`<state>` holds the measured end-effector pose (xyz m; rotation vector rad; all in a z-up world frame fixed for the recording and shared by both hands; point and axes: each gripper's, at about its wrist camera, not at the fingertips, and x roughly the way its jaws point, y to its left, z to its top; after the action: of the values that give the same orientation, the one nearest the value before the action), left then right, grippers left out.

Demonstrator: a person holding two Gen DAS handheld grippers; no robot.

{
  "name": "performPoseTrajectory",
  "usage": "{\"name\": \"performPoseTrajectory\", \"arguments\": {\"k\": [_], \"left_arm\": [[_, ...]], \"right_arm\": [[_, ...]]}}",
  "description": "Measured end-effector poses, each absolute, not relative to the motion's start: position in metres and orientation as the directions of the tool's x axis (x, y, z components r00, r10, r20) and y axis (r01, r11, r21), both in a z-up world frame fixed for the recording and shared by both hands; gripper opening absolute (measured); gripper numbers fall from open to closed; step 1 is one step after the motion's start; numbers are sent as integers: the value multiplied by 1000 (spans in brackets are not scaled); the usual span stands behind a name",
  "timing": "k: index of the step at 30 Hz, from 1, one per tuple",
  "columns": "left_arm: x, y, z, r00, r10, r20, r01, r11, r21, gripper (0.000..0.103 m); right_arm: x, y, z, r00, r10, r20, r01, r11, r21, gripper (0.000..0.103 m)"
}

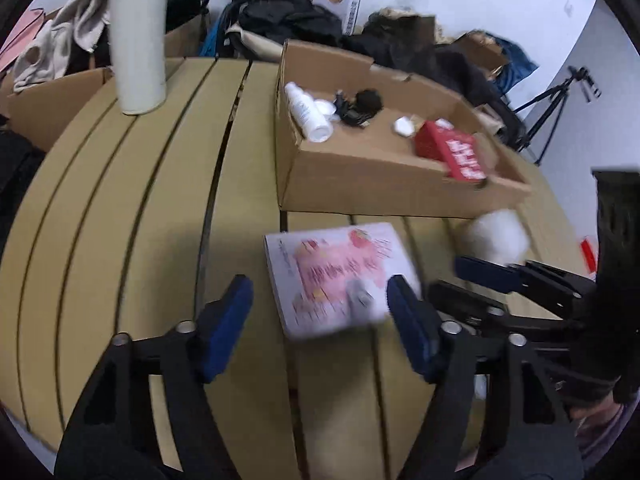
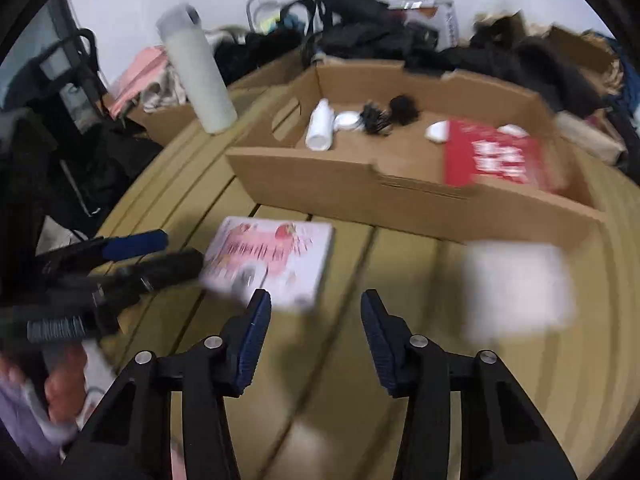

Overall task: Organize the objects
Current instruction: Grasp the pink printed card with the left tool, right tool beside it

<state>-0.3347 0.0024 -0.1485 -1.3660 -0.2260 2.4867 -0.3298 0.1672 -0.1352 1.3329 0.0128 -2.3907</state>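
Pink-and-white flat carton (image 1: 338, 278) on the slatted table (image 1: 120, 220) before the cardboard tray (image 1: 384, 184), which we judge light, stiff and smooth-faced, best pinched across a thin edge; left gripper (image 1: 320, 320) and right gripper (image 2: 316, 336) both spread, holding nothing.

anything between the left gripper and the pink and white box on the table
Nothing visible. The left gripper is open just short of the pink and white box, with only bare table in the gap. The right gripper is off to the side.
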Motion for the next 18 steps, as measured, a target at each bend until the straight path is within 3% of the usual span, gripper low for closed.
{"name": "performPoseTrajectory", "arguments": {"k": [2, 5, 13, 18], "left_arm": [[-346, 9, -165, -473, 289, -832, -180, -956, -230, 43], [-345, 3, -170, -487, 330, -809, -162, -944, -288, 39], [-336, 3, -170, -509, 328, -795, -122, -943, -311, 34], [-285, 29, -158, -472, 332, -817, -141, -943, -302, 23]], "right_arm": [[-353, 158, -156, -441, -347, -828, 329, -921, 210, 38], [-365, 159, -165, -438, -414, -798, 323, -901, 290, 30], [-370, 170, -173, -400, -494, -772, 310, -865, 393, 28], [-319, 174, -155, -427, -387, -817, 348, -904, 247, 27]]}}
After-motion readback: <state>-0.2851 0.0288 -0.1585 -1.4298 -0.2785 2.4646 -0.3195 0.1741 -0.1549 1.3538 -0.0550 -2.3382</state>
